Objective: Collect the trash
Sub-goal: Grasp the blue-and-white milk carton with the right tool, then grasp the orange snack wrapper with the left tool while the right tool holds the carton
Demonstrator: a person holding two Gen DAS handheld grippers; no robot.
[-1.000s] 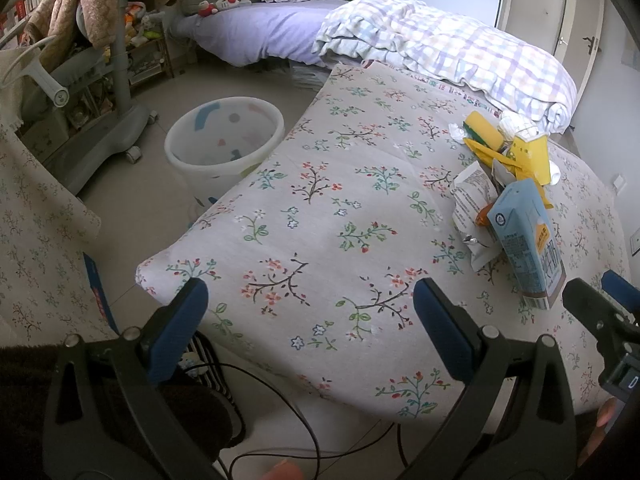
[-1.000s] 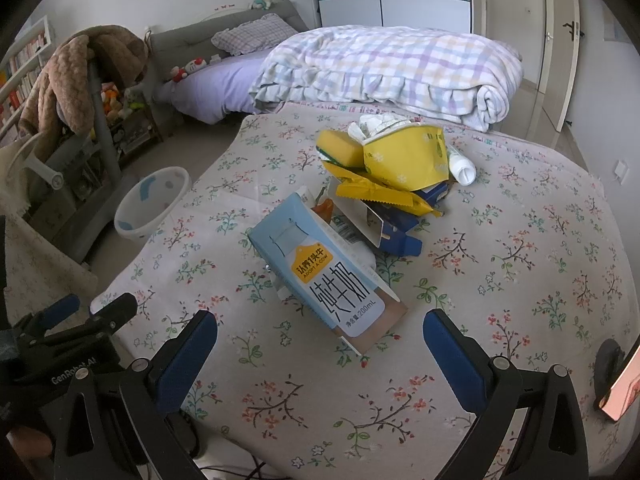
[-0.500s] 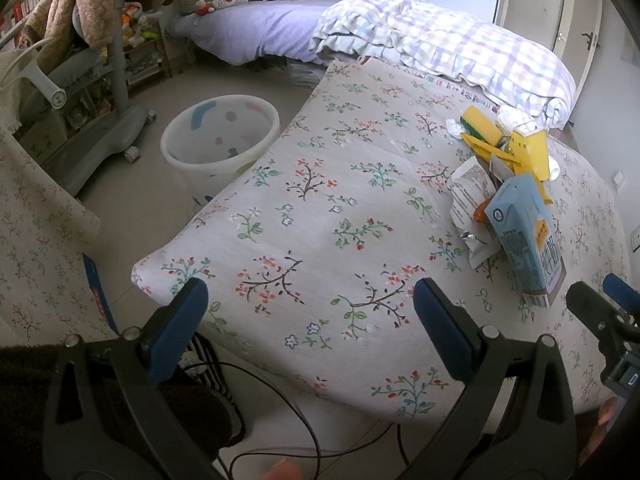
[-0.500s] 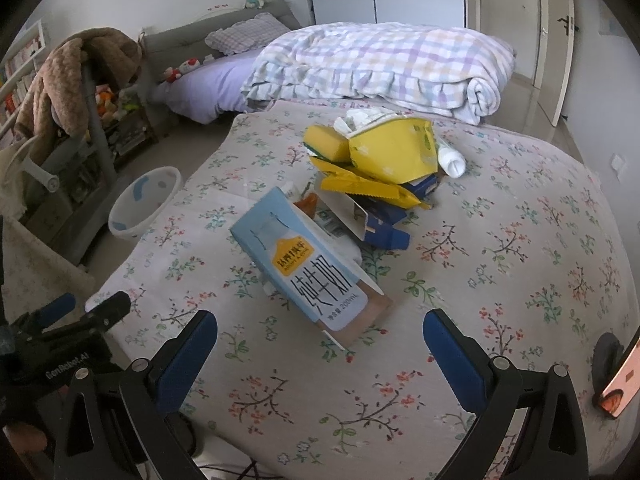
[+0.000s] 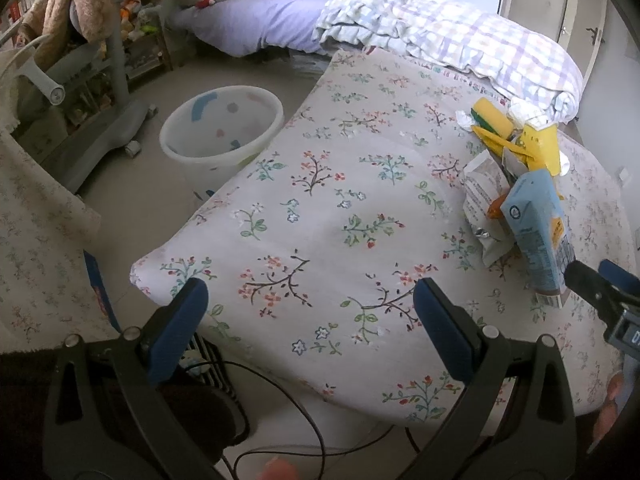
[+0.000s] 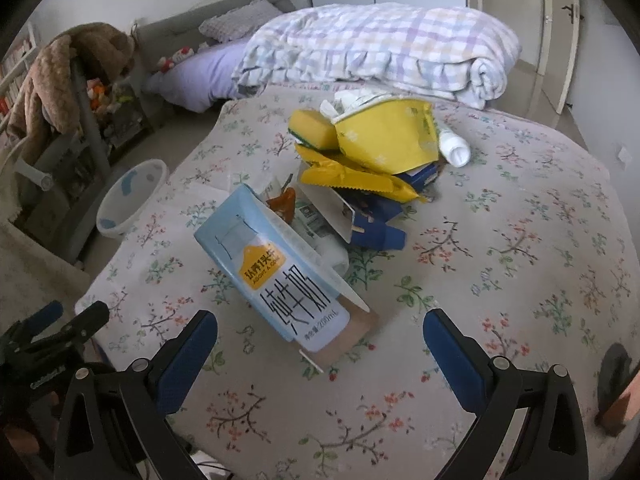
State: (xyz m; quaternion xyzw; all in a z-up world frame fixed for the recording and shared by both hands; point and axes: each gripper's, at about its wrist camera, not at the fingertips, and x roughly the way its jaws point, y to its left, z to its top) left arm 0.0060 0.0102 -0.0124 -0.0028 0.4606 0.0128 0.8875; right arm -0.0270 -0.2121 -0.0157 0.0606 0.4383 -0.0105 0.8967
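**Q:** Which tongs stand nearer the trash, and how are they set?

**A:** The right gripper (image 6: pixel 318 330) stands released, its blue pads spread wide and grasping nothing. The milk carton (image 6: pixel 280 276) lies just ahead of it, roughly centred between the pads but not touching them. The carton's long axis runs diagonally: the base points toward the gripper and slightly right, the top tilts away to the left, propped on the heap behind. The left gripper (image 5: pixel 306 300) is likewise released and empty, over a bare stretch of the floral sheet (image 5: pixel 340 184); the carton sits well off to its right.

**Q:** What surrounds the carton?

**A:** Behind it, touching, lies the rest of the trash: a white printed wrapper (image 5: pixel 484 196), a blue box (image 6: pixel 376 224), yellow wrappers (image 6: pixel 360 178), a yellow bag (image 6: pixel 388 140), a sponge (image 6: pixel 312 126) and a small white bottle (image 6: pixel 454 148).

**Q:** Where does the trash go, and what obstructs?

**A:** Probably the white bin (image 5: pixel 222 128) on the floor, beside the bed's left edge. Nothing lies between right gripper and carton; the diagonal lie likely calls for a wrist turn to span its narrow sides.
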